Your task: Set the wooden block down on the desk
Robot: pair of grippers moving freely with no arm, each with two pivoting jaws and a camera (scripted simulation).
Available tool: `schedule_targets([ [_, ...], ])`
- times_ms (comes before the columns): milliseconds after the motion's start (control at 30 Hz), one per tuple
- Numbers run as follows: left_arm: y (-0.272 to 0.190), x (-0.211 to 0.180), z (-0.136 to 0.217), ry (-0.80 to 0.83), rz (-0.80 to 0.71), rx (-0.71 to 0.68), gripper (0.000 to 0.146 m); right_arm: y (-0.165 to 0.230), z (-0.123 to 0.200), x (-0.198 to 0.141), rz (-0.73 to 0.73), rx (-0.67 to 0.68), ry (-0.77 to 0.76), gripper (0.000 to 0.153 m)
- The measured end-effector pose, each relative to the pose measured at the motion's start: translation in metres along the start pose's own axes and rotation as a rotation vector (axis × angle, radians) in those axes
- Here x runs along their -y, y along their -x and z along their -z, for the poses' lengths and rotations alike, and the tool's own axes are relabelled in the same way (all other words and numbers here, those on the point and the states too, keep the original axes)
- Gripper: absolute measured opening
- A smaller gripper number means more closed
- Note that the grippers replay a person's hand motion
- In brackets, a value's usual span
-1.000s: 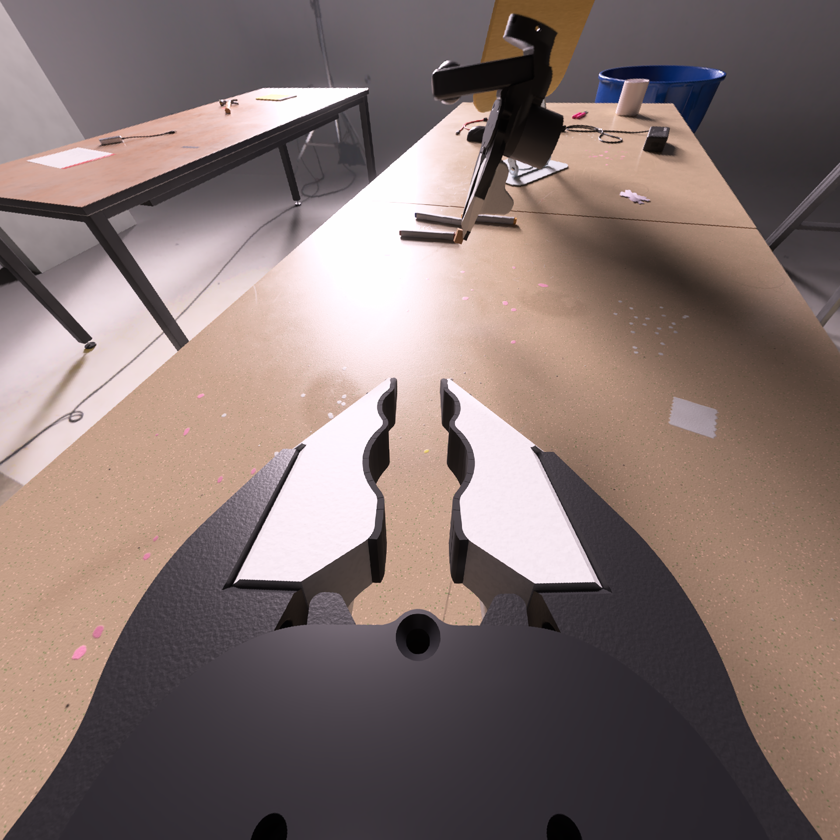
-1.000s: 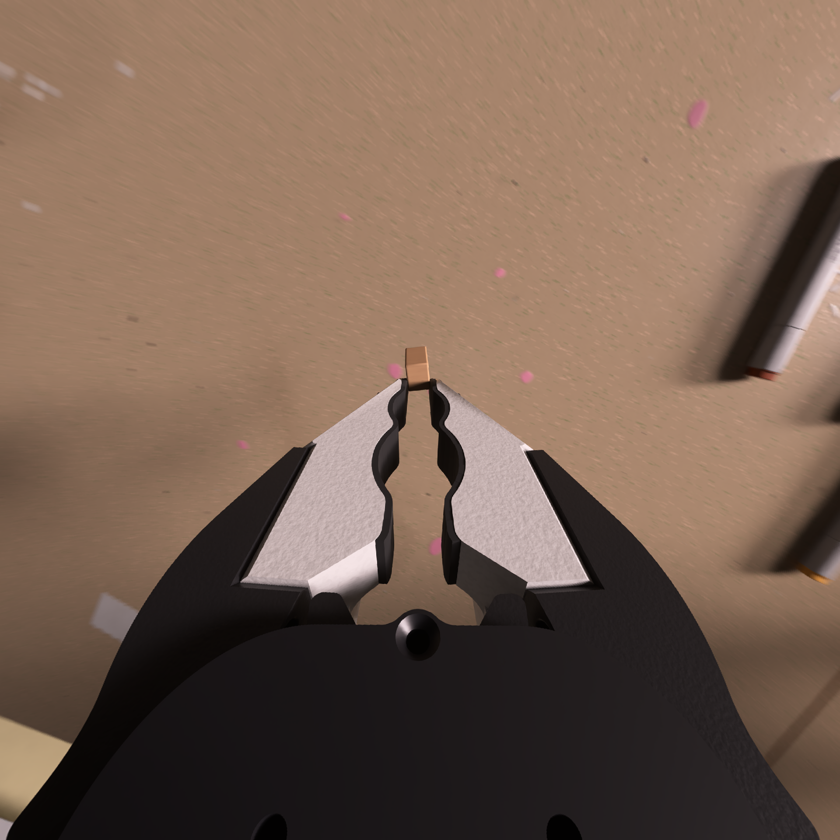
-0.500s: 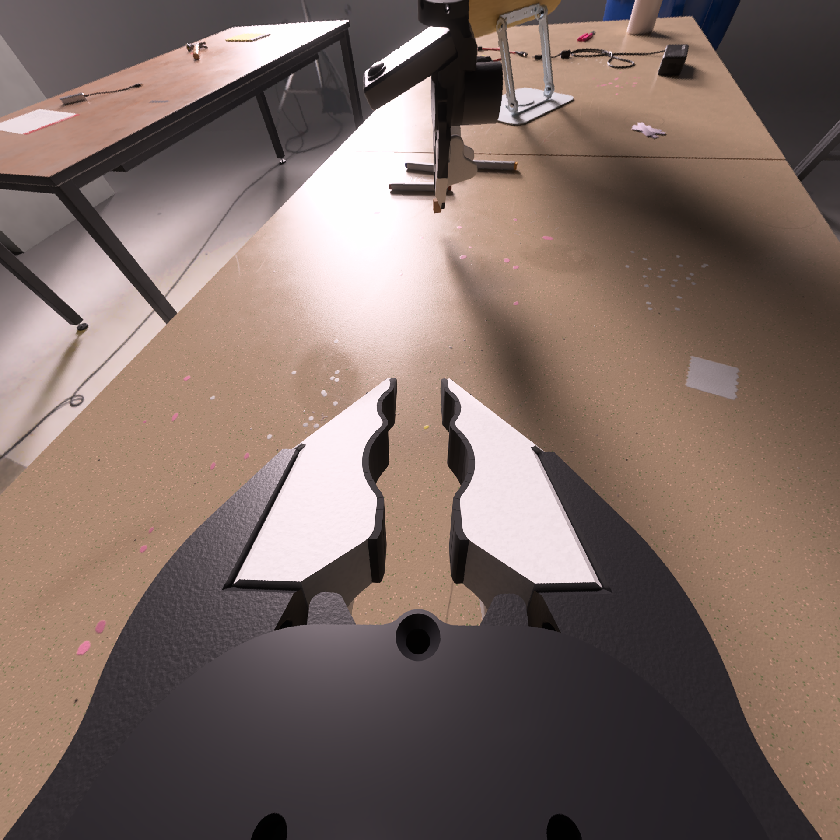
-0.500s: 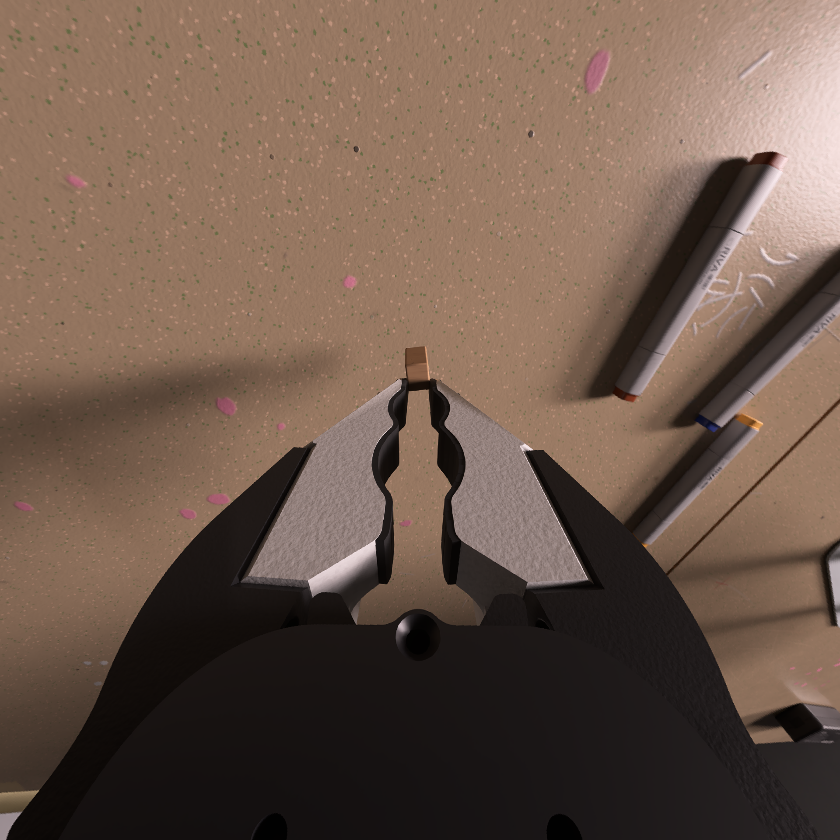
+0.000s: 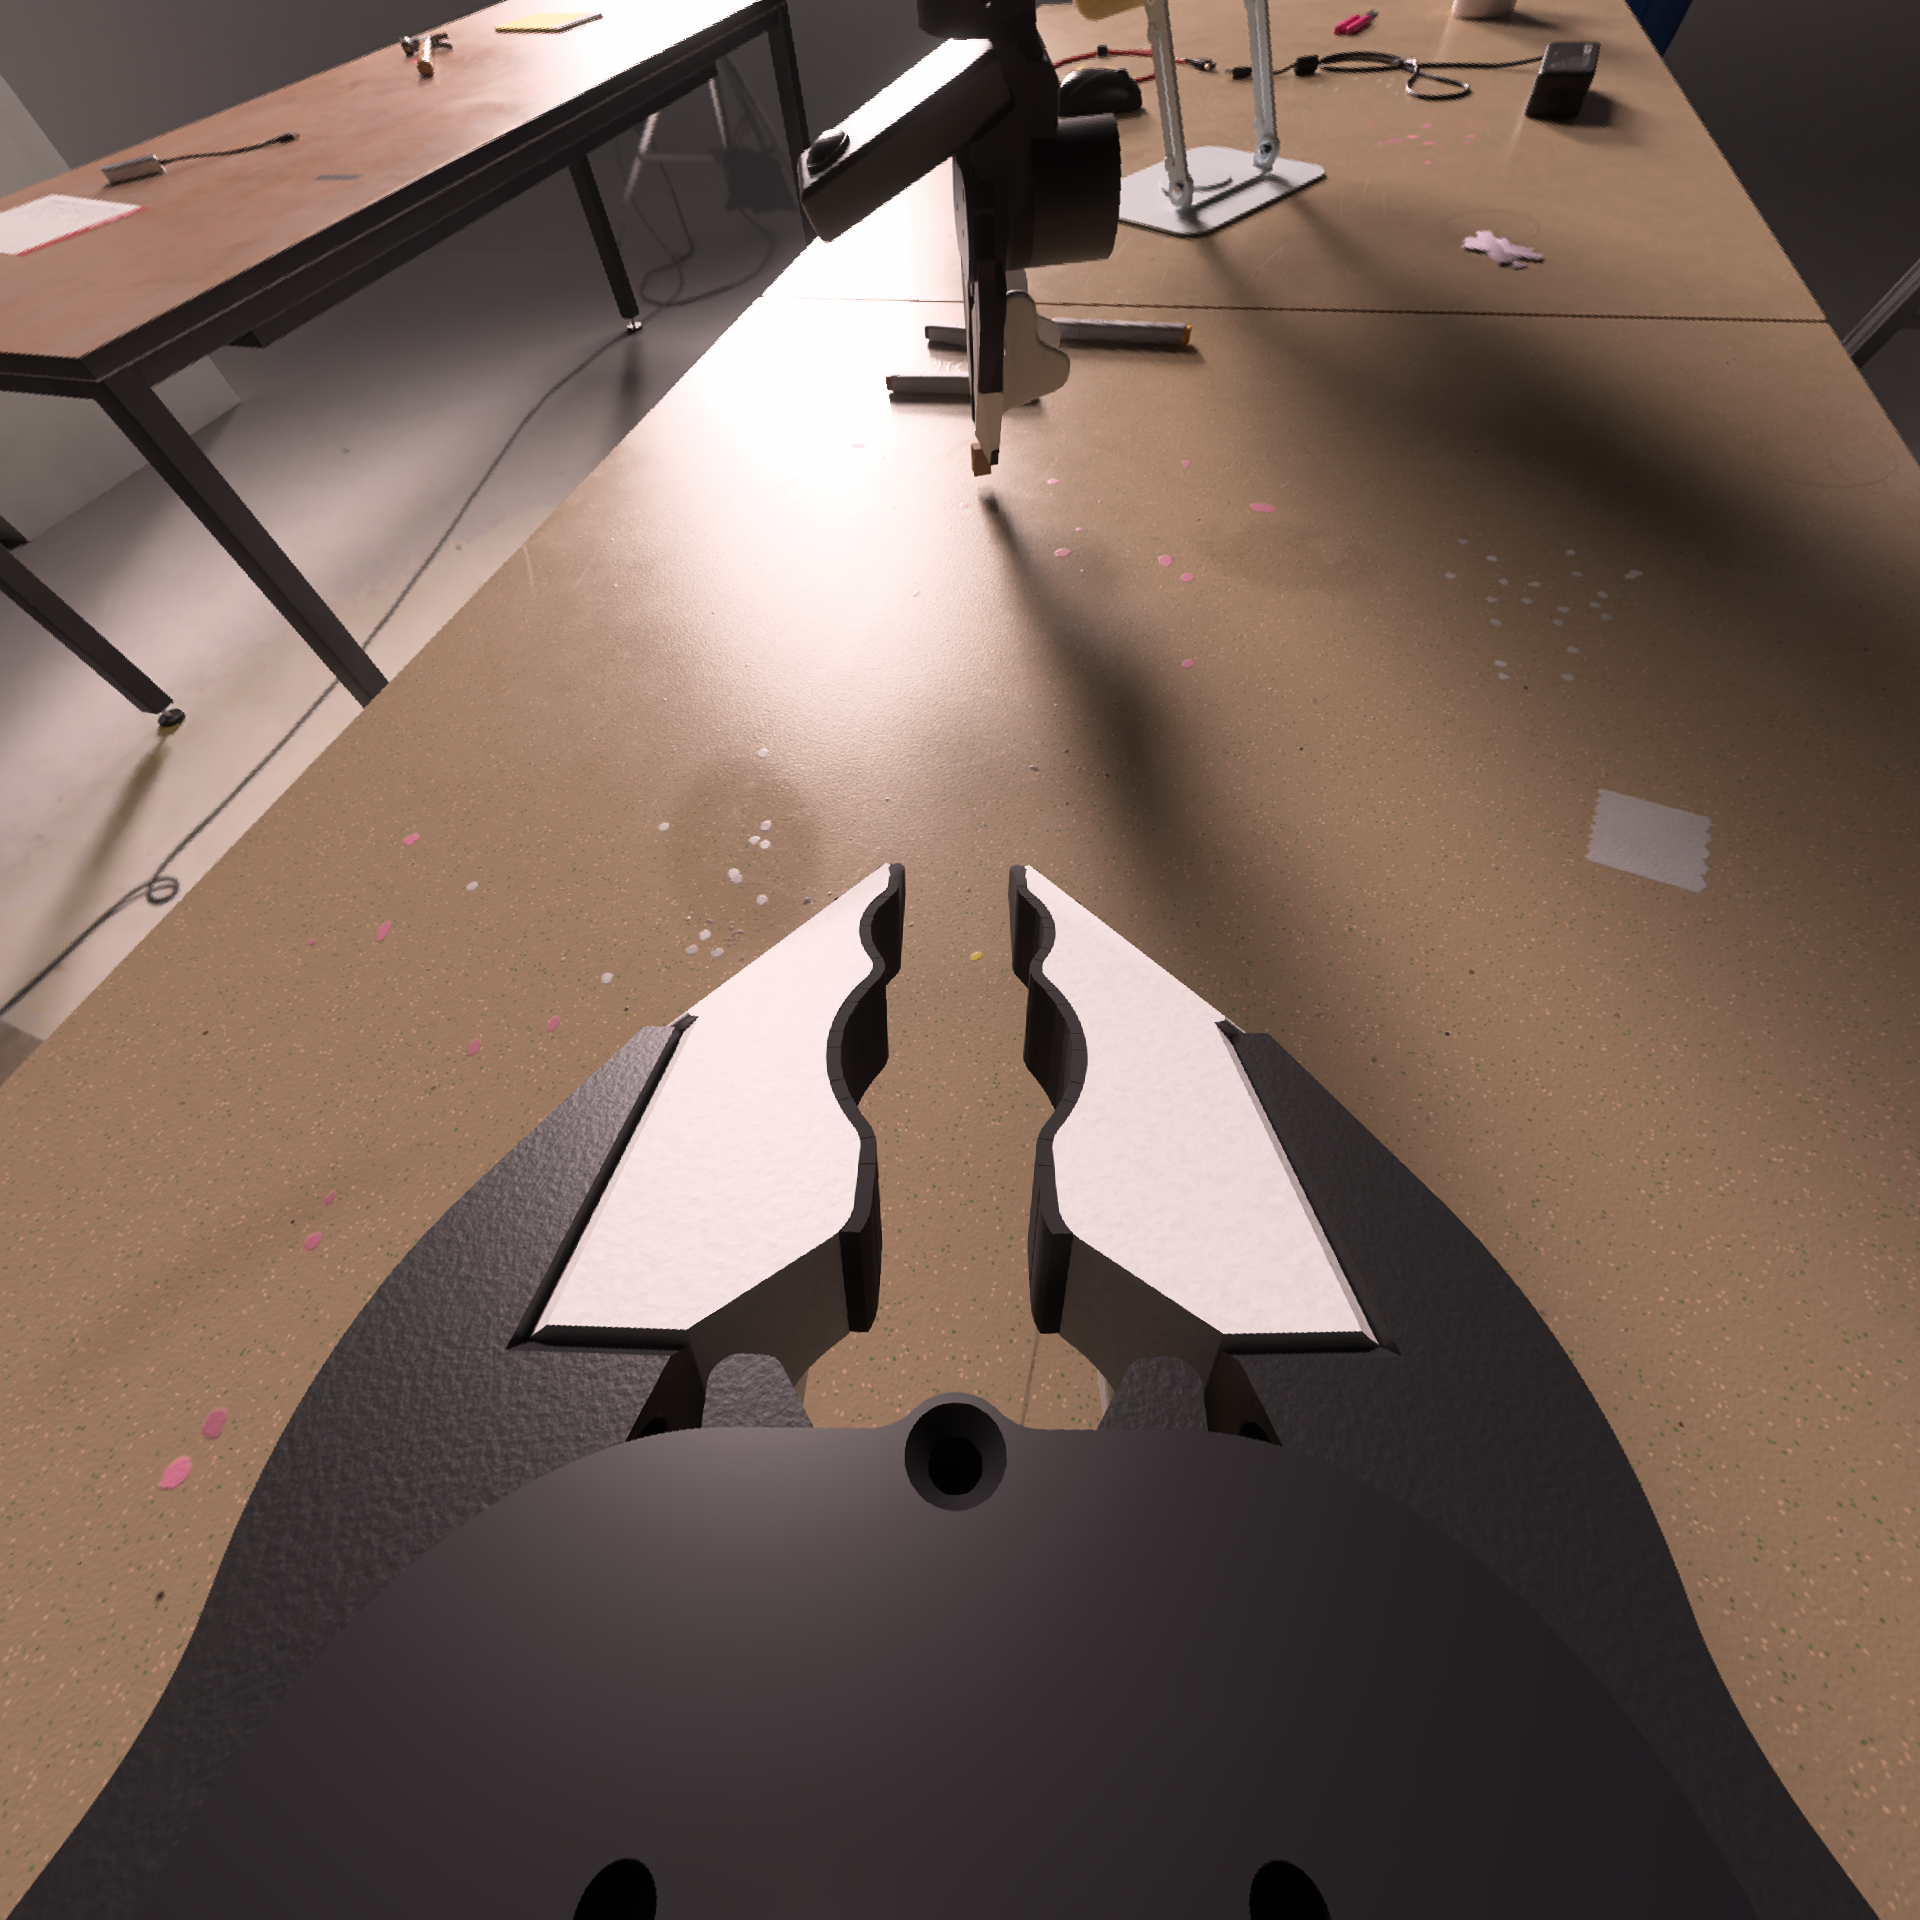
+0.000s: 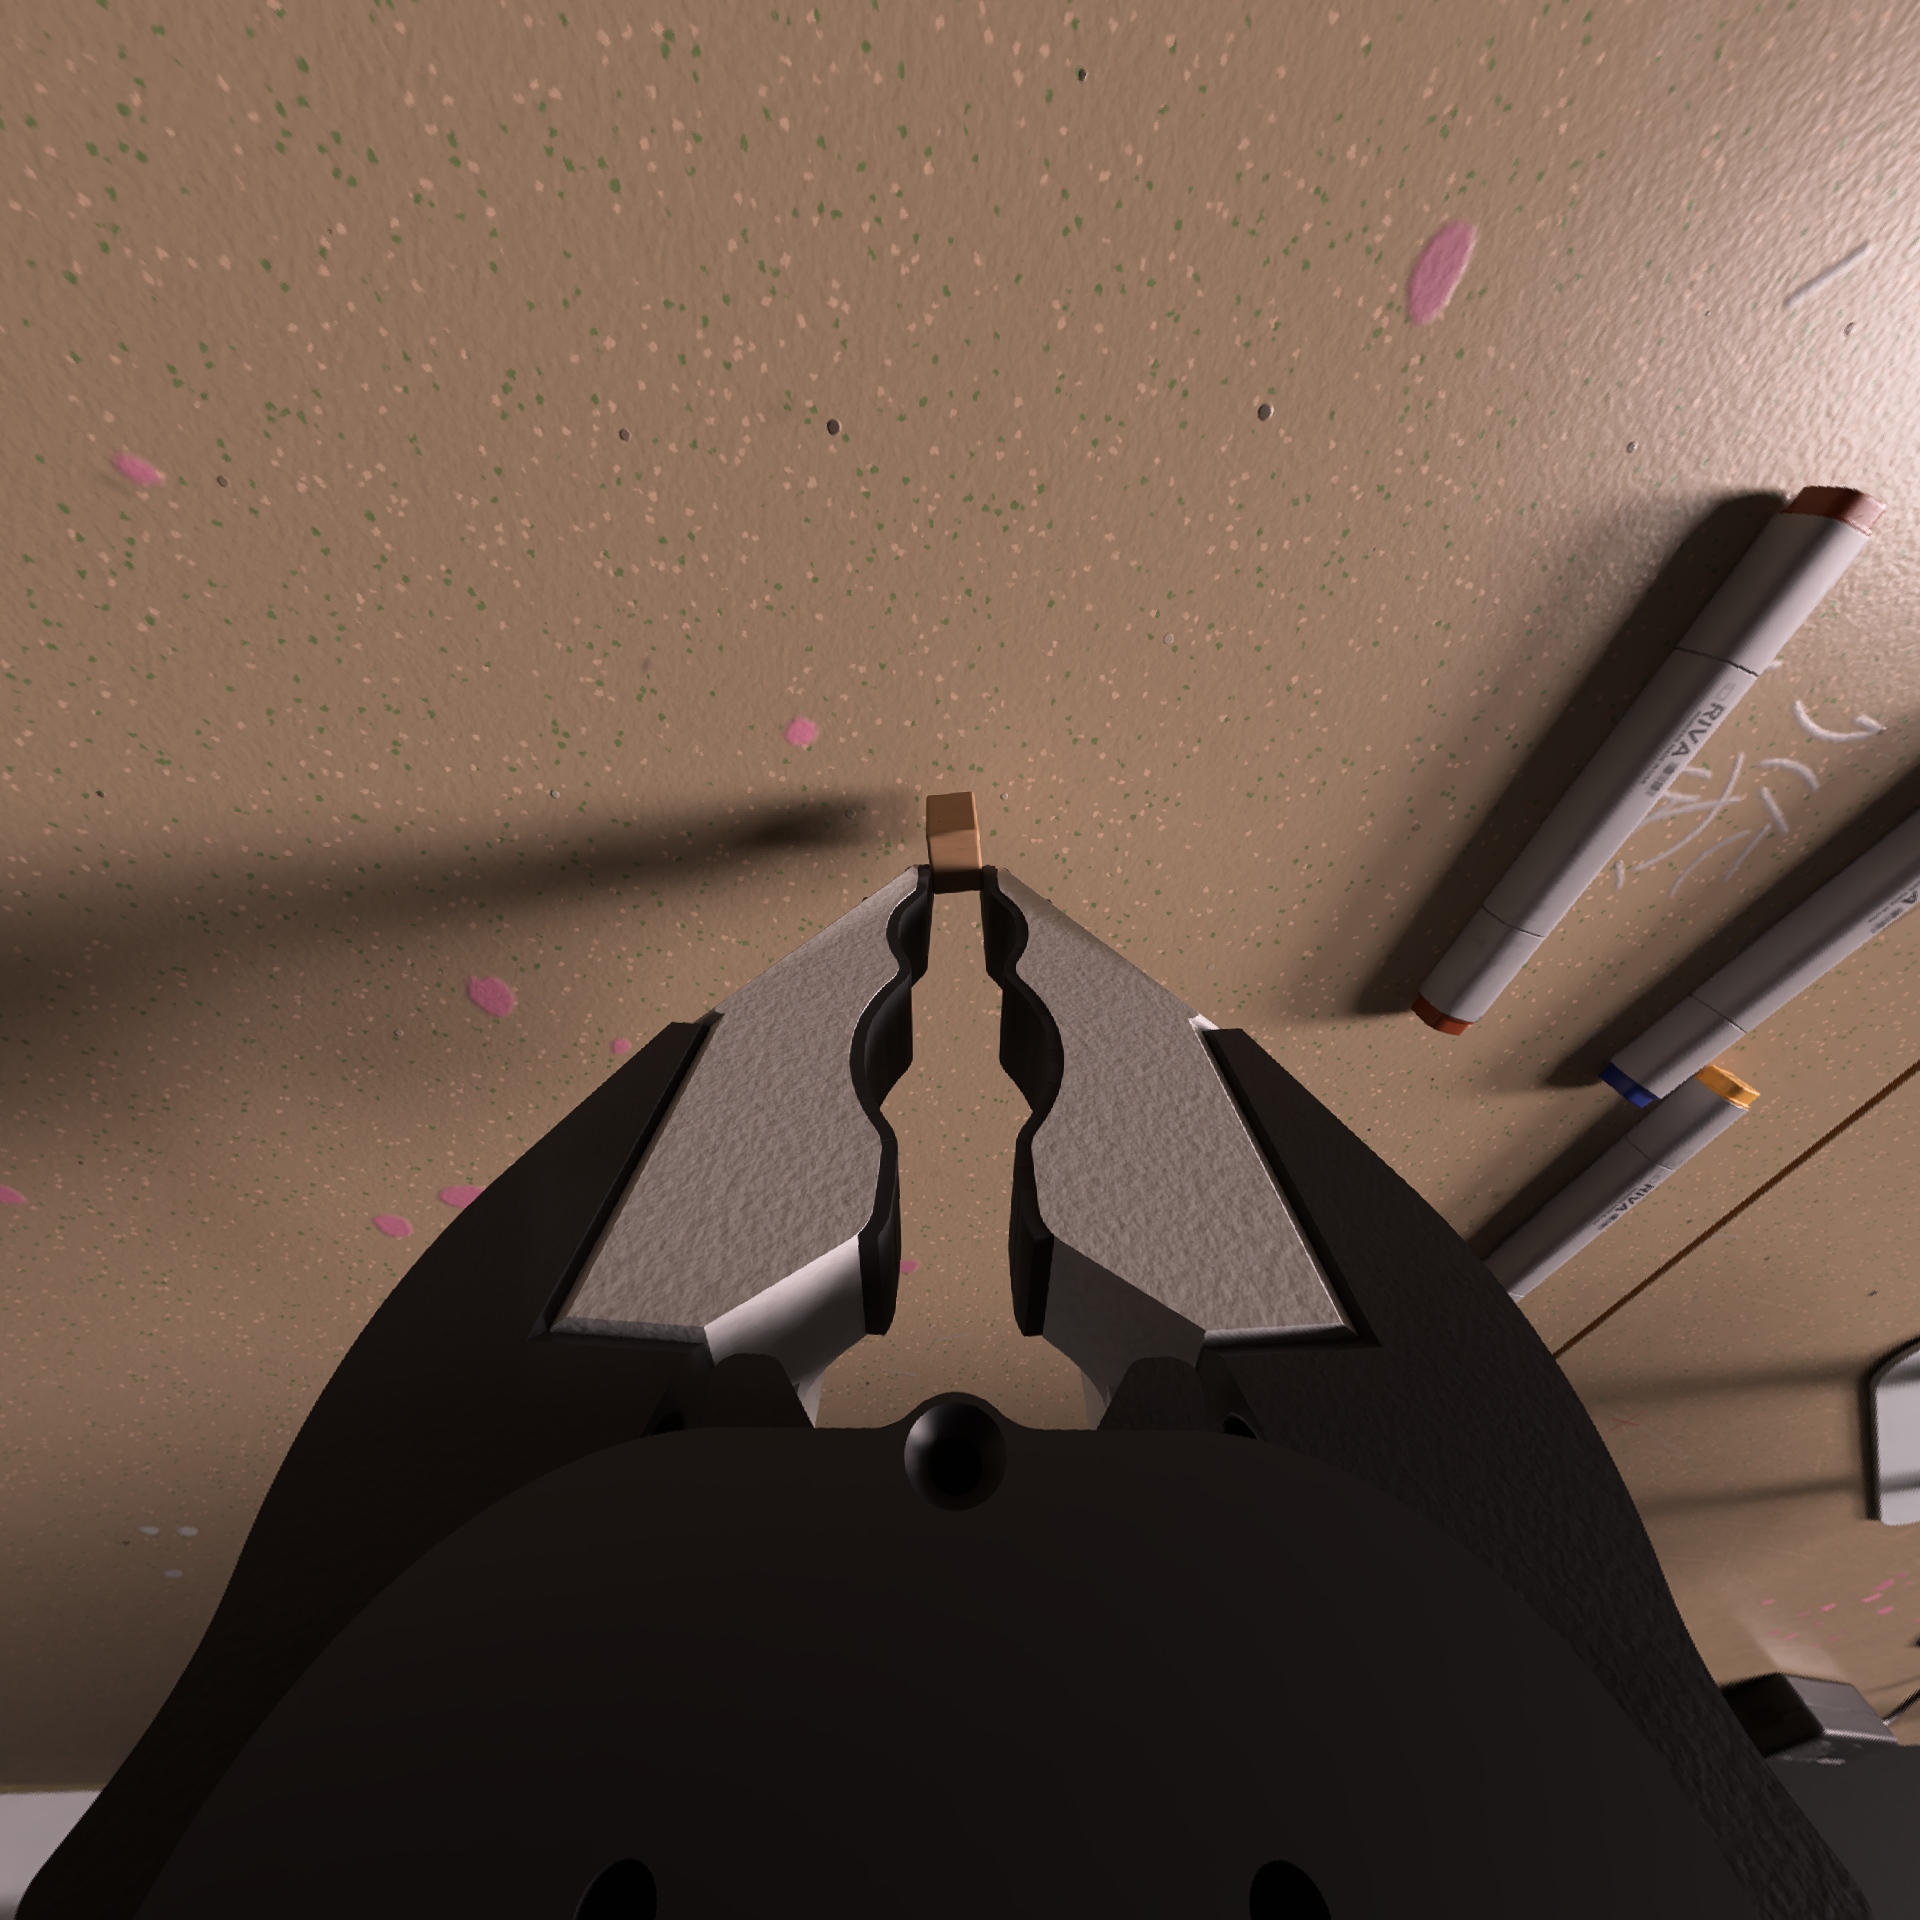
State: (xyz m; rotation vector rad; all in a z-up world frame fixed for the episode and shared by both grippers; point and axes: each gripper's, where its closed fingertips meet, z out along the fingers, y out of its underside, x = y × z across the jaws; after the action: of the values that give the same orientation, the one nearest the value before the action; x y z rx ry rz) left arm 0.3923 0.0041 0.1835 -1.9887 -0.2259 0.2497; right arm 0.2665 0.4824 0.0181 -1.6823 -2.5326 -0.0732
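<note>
A small tan wooden block [image 6: 954,854] is pinched between the tips of my right gripper [image 6: 954,881], which points down at the speckled brown desk [image 6: 727,416]. The block hangs a little above the desk surface. In the left wrist view the right gripper [image 5: 982,442] shows far ahead, tips down, with the block [image 5: 978,458] at its tip just above the desk [image 5: 727,675]. My left gripper [image 5: 956,883] is open and empty, low over the near part of the desk.
Three grey markers [image 6: 1631,758] lie on the desk to the right of the block; two show behind the right gripper [image 5: 1117,332]. A metal stand [image 5: 1216,192], a black box [image 5: 1564,78] and cables sit at the far end. A second table [image 5: 312,177] stands left.
My right gripper has come down closer to the desk with the block still in its tips. The left gripper has moved forward along the desk; its jaws have not changed.
</note>
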Motion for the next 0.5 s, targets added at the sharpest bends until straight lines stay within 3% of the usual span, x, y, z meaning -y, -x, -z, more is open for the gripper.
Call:
schedule_targets([
  [333,0.0008,-0.0027,-0.0018,0.013,-0.002,0.0,0.02,0.001,-0.0034,-0.0011,0.014,0.007,0.034,0.009],
  [500,0.0021,-0.0009,0.0007,0.005,0.0,0.006,0.021,-0.0016,0.0057,0.0008,0.003,-0.016,-0.023,0.012],
])
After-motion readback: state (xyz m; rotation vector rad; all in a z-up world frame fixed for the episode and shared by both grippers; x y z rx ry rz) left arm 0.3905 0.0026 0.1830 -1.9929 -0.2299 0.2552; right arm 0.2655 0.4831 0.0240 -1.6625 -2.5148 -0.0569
